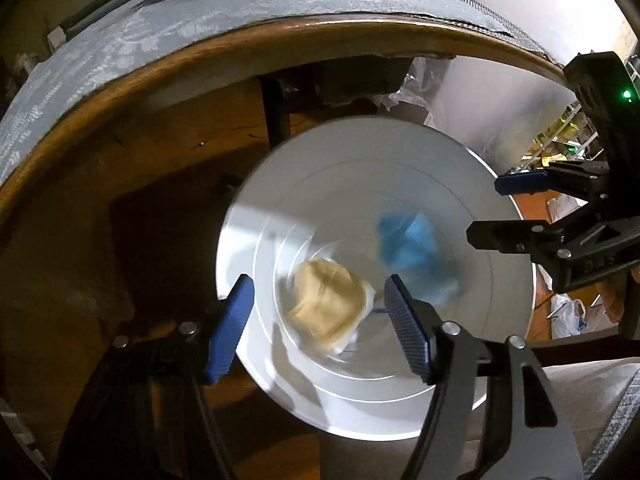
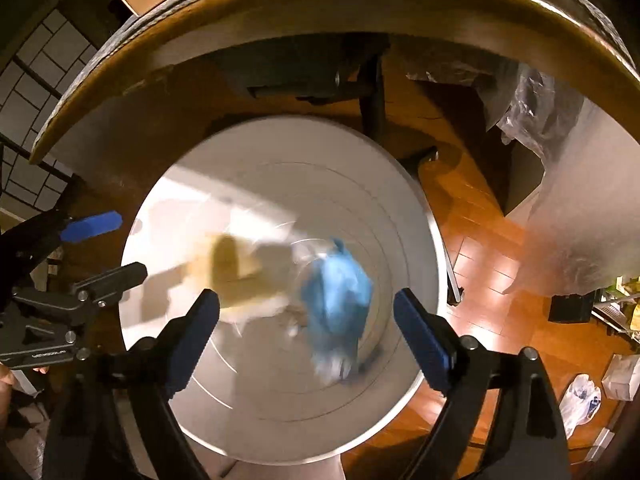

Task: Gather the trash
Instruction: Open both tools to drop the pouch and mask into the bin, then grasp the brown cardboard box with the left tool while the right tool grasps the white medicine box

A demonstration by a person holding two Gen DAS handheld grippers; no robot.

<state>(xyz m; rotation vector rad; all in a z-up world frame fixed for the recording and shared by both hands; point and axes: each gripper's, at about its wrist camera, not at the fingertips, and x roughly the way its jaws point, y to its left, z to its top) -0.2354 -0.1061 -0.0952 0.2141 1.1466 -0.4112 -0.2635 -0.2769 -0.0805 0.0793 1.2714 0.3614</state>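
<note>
2 hand-held grippers hang over a white round bin (image 1: 460, 184) that stands on the wood floor just below the table's curved front edge (image 1: 280, 36). The left gripper (image 1: 320, 328) is parted, its blue pads clear of everything – nothing held. The right gripper (image 2: 306, 340) stands wider still, equally bare. Both pieces of trash sit inside the bin, blurred: a tan crumpled wad (image 1: 326, 304) near the bottom centre, directly beneath the left gripper, and a blue crumpled piece (image 2: 336, 292) directly beneath the right gripper, toward the bin's right wall. Each piece lies straight down the line of the tool above it – the drop appears made, and any further pickup would have to come from elsewhere.
</note>
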